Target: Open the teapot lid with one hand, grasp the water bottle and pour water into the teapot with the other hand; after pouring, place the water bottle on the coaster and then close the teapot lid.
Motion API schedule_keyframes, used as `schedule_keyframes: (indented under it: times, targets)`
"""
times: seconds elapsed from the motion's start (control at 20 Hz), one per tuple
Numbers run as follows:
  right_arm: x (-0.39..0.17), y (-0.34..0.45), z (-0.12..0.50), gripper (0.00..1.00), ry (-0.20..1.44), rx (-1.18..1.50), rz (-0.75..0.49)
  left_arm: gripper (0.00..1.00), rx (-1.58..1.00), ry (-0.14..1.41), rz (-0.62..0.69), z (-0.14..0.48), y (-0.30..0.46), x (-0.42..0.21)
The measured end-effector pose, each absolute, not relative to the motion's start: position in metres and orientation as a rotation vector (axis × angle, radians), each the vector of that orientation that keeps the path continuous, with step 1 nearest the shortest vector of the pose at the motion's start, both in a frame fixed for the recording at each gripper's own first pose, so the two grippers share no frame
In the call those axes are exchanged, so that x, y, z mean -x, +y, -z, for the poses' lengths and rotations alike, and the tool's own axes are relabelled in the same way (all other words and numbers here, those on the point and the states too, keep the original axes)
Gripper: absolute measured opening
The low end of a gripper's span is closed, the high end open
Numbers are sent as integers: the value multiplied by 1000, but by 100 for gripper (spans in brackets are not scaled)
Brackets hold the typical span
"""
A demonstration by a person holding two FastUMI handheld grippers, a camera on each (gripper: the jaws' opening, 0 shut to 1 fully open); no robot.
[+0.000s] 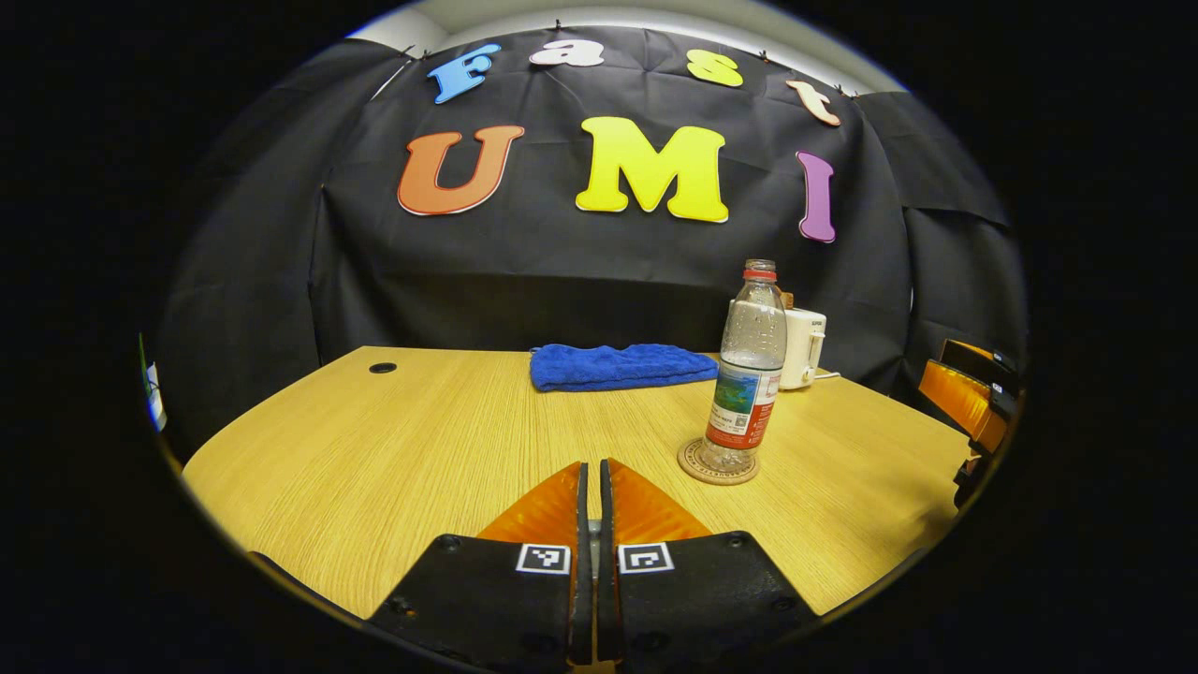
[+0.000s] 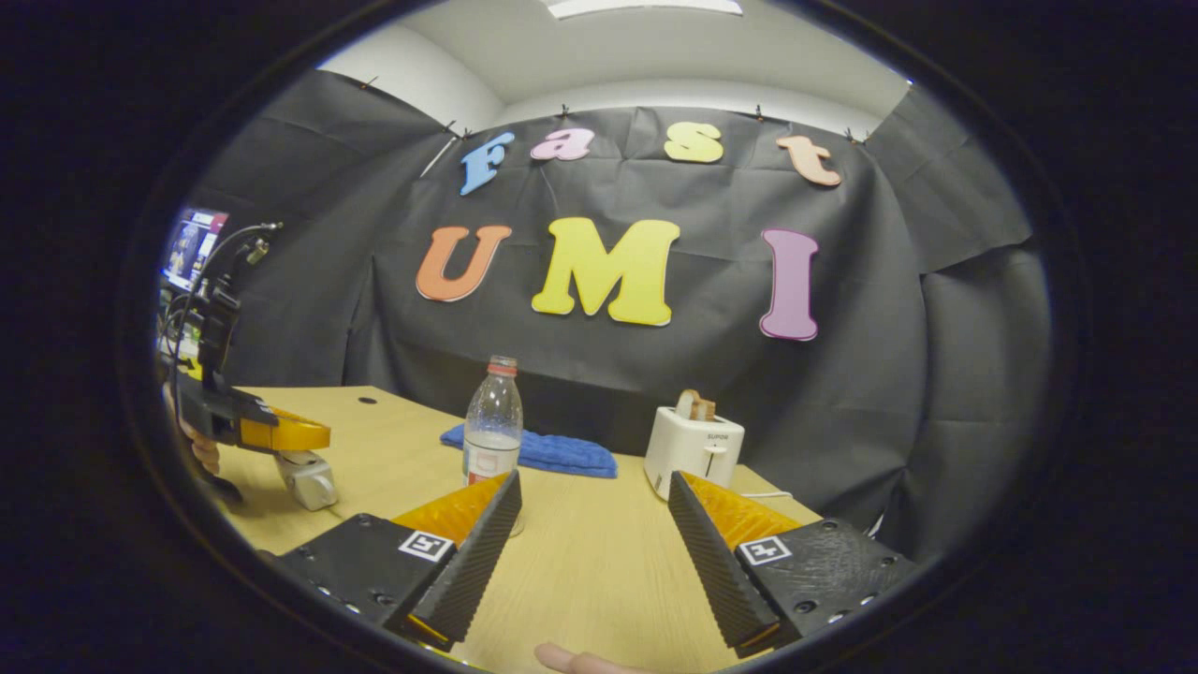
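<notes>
The left gripper, nearest the lens in the left gripper view, rides low over the wooden tabletop with its jaws pressed all but together and nothing between them. Just ahead and to its right, the water bottle stands upright on a round coaster, its cap off and a red ring at the neck, with water showing in the lower part. Behind it lies a folded blue towel, and a white toaster sits partly hidden by the bottle near the booth's black cloth wall. At the far right edge of that view part of the other gripper juts in.

In the right gripper view, the right gripper holds its jaws spread wide and empty above the tabletop, the bottle standing beyond its left finger and the toaster, with a slice in its slot, beyond the right one. Off to the left, the left gripper hangs over the tabletop, held by a hand, above a small pale object too blurred to identify; whether that is the teapot cannot be told.
</notes>
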State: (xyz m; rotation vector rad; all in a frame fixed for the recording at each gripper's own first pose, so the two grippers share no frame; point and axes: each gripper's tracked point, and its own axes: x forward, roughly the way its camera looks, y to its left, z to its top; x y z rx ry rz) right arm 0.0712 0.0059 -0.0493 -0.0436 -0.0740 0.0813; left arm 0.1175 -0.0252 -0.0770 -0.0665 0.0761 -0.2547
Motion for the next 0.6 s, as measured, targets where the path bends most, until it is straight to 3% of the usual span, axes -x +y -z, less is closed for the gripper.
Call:
schedule_keyframes:
  times: [0.35, 0.55, 0.6]
  targets:
    - [-74, 3, 54, 98, -65, 39, -84, 5, 61, 79, 241, 78, -26, -122]
    - [-74, 2, 54, 92, -60, 46, -76, 6, 52, 83, 248, 80, -28, -120]
    - [-73, 2, 53, 95, -61, 49, -75, 8, 46, 96, 260, 84, -31, -119]
